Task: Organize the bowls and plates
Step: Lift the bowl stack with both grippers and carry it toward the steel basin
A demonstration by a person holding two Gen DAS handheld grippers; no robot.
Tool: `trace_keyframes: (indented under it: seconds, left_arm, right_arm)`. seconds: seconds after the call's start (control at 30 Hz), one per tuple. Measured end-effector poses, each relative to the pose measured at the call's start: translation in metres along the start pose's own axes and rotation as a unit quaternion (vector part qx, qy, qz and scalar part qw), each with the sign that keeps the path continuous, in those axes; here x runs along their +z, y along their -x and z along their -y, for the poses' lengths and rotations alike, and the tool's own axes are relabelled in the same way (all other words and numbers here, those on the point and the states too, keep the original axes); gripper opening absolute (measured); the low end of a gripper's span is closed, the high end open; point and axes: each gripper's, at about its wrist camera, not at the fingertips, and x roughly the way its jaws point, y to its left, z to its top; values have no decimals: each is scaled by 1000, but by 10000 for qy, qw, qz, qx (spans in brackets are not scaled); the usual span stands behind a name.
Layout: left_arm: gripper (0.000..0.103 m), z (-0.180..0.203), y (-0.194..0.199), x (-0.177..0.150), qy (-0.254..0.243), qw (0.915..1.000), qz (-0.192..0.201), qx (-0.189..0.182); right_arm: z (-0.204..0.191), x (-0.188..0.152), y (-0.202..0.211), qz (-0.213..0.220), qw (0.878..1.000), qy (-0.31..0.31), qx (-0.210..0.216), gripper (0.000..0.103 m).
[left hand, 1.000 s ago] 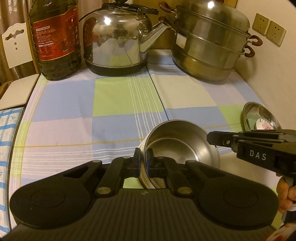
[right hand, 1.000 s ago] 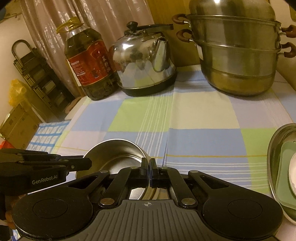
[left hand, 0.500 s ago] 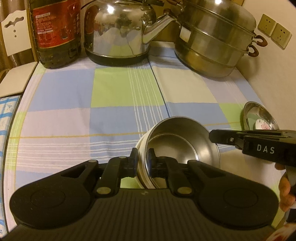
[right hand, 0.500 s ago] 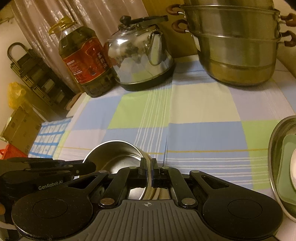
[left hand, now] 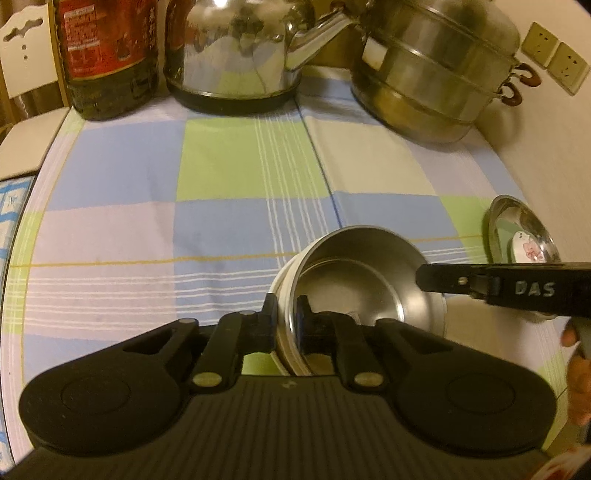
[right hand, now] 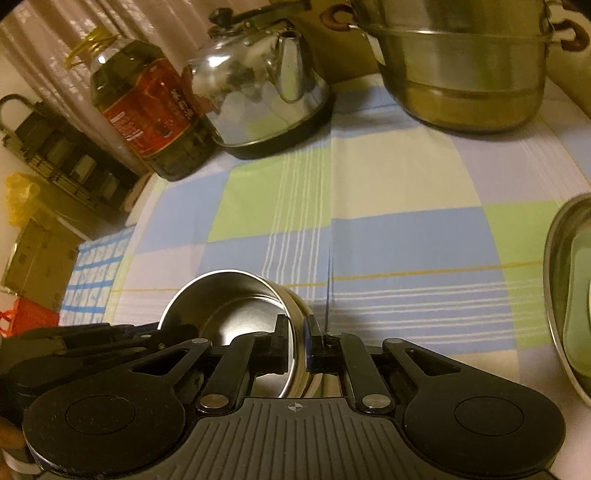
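My left gripper (left hand: 286, 321) and right gripper (right hand: 297, 341) still pinch the round shiny steel bowl (left hand: 364, 280), now tipped up more over the checked cloth desk (left hand: 229, 192)

a home kitchen or dining corner: a checked tablecloth (left hand: 229, 177) carries a steel kettle (left hand: 236, 51), a tiered steamer pot (left hand: 436, 70) and a big oil bottle (right hand: 147, 107) (red label), with curtains (right hand: 74, 33) and wall sockets (left hand: 554, 62) behind.
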Motion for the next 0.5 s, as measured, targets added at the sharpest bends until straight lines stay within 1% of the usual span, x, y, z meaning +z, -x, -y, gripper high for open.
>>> trace_keyframes:
  seconds: [0.07,0.13,0.2,0.23,0.27,0.3,0.5]
  left_arm:
    - [10,-1,-2,1,15,10000,-57,8]
    - [12,1,0,0,4,9999,-64,78]
    - [17,2,3,0,-11,9999,-32,152]
    - [24,2,4,0,-15,9998,-30,189]
    - [30,1,4,-1,-7,9998,-37,201]
    - [31,1,3,-1,-5,9998,-57,195]
    - [32,-2,-12,-3,69,9994,-304,153]
  right_arm:
    - [-1,2,1,-50,10000,-22,-44,8]
    - [-5,3,1,-111,9998,97,-154,9]
    - [-11,1,4,-37,9990,331,-311,18]
    - [-13,0,6,6,9984,428,-367,37]
    - [-14,-1,6,38,9983,459,-362,53]
    - [-13,-2,6,44,9984,443,-338,55]
    - [-3,-9,-15,-245,9988,143,-388,55]
